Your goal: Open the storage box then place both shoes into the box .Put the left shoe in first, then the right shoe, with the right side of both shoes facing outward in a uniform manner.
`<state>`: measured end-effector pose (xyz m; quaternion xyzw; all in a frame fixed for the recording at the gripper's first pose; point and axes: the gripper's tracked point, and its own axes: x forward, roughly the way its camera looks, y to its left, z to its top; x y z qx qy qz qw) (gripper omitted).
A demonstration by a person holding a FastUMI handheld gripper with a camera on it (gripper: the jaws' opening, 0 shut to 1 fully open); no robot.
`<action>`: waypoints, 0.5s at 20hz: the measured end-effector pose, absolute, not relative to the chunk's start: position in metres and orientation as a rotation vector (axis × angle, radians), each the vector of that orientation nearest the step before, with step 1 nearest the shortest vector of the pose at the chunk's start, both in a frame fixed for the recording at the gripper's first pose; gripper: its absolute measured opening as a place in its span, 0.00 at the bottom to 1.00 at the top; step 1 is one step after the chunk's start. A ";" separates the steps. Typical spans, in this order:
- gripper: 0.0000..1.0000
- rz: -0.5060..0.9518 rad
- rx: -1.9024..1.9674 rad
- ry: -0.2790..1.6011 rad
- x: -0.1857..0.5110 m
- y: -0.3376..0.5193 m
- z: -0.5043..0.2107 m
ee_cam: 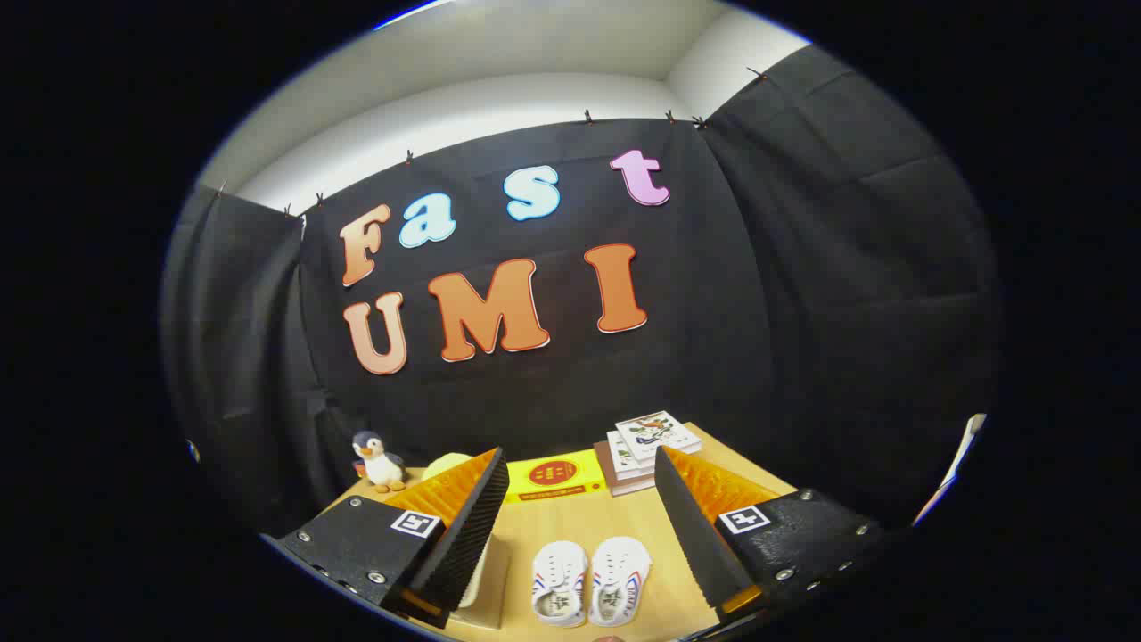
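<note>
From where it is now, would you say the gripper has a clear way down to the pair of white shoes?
Probably yes. The gripper is open and holds nothing, and the white shoes lie side by side on the wooden table between its fingers, with nothing over them.

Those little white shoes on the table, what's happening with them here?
A person is holding a handheld gripper over a wooden table, about to pack the pair of white shoes into a storage box. Nothing has been picked up yet: the gripper's fingers are spread wide open and empty, with the shoes lying side by side on the table between them. Beyond the fingers sit a yellow box, a stack of books and a toy penguin.
</note>
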<state>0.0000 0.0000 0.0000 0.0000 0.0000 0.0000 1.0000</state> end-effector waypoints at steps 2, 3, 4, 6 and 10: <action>0.97 -0.002 -0.031 -0.002 -0.002 0.001 -0.001; 0.97 -0.012 -0.064 0.000 -0.002 -0.001 -0.003; 0.97 -0.014 -0.093 0.001 -0.001 0.001 -0.002; 0.97 -0.001 -0.124 0.006 0.002 0.008 -0.002; 0.98 0.038 -0.143 0.052 0.010 0.011 -0.007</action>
